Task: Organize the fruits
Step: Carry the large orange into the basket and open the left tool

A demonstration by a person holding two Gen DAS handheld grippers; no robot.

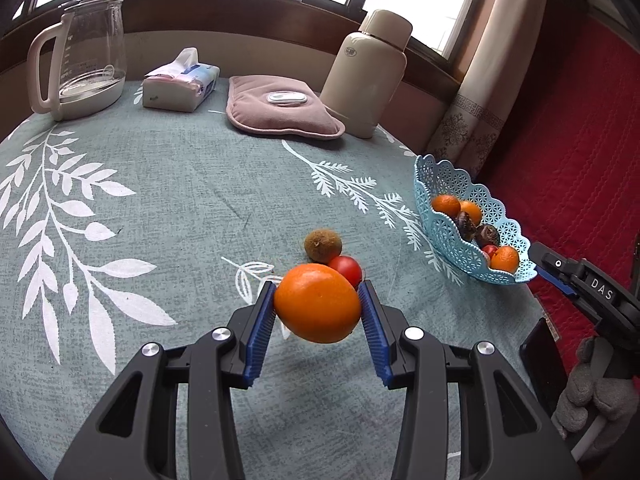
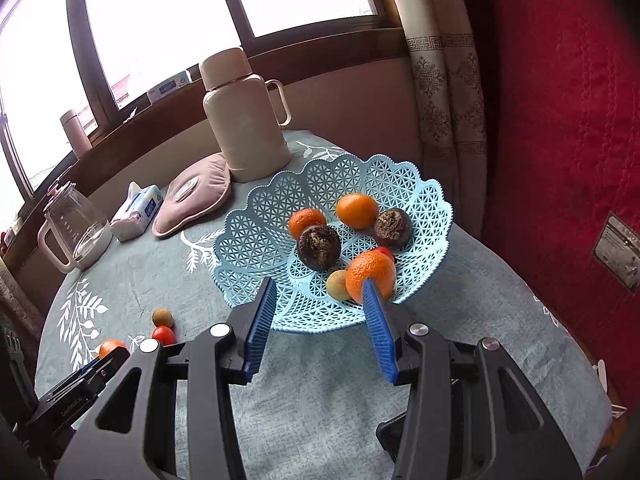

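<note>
Gripping an orange between its two blue pads, the left gripper holds the fruit clear of the teal leaf-print tablecloth; a shadow lies on the cloth beneath it. Both pads press against the sides of the orange.

Just behind the held orange, a red tomato and a brown kiwi rest on the cloth, close together.

The right gripper stands with its jaws moderately apart and nothing between the pads. It sits above the near rim of the light blue lattice basket. Its right pad overlaps the nearest orange in the basket as seen from the right wrist view; contact cannot be confirmed.

The basket stands near the table's right edge. It contains:
- three oranges, the nearest one at the front
- two dark, rough-skinned round fruits
- one small yellowish fruit
- one small red fruit, mostly hidden

At the far side of the table stand a glass kettle, a tissue pack, a pink pad and a cream thermos.
</note>
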